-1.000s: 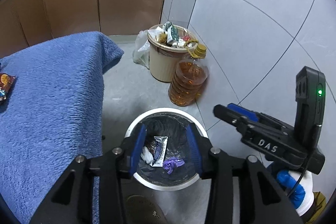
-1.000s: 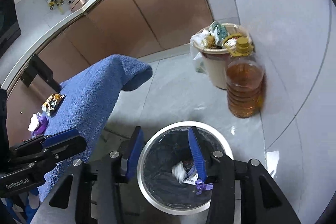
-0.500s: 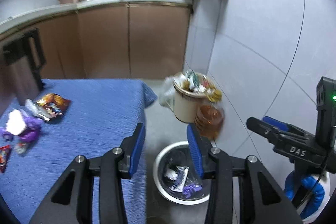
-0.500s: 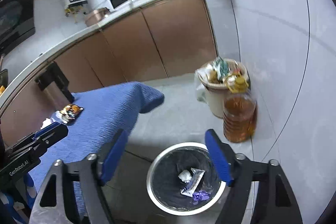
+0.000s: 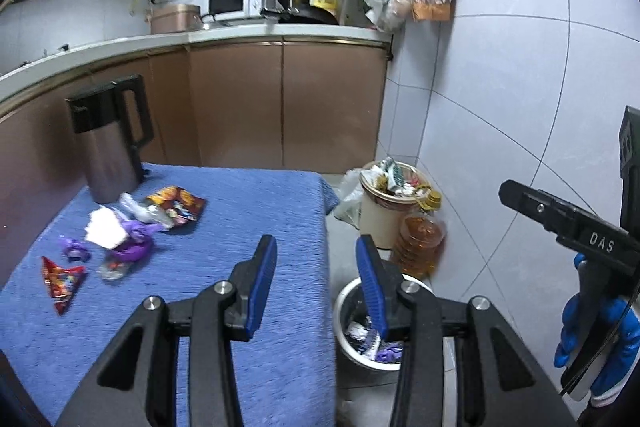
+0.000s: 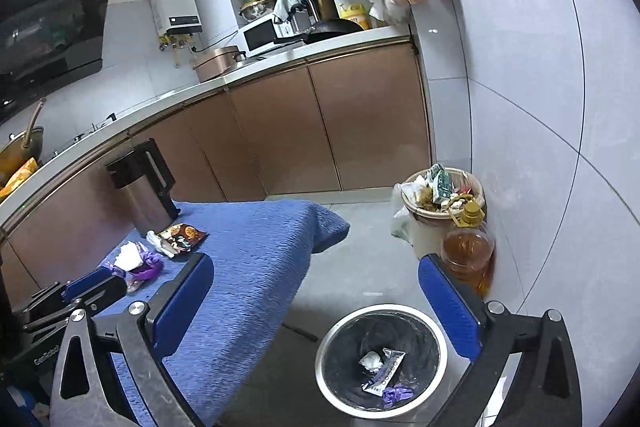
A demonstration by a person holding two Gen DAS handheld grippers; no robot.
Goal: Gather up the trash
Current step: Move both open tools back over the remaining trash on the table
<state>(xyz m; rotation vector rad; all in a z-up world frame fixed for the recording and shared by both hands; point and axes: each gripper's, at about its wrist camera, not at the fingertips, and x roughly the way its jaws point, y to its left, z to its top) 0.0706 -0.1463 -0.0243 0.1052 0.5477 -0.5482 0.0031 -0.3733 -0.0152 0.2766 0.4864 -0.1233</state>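
A: Trash [image 5: 132,227] was seen in two places: a heap of it on the blue cloth [image 5: 256,203], ahead and to the left of the left tongs [image 5: 316,279], and three pieces in the steel bin [image 6: 380,359], below and between the fingers of the right tongs [image 6: 316,307].

B: What had changed?

A: The right tongs' jaws had just been opened to their widest, with nothing between them; a purple scrap [image 6: 396,395] that had been caught at one pad was now lying in the bin. The left tongs were kept half open and empty. Both views had been swung up from the bin toward the table (one drop judged done, more left).

B: Materials?

A: Crinkled glossy foil wrappers, crumpled white tissue [image 5: 105,229], soft purple film; nubbly towelling cloth; a round bin lined with black plastic.
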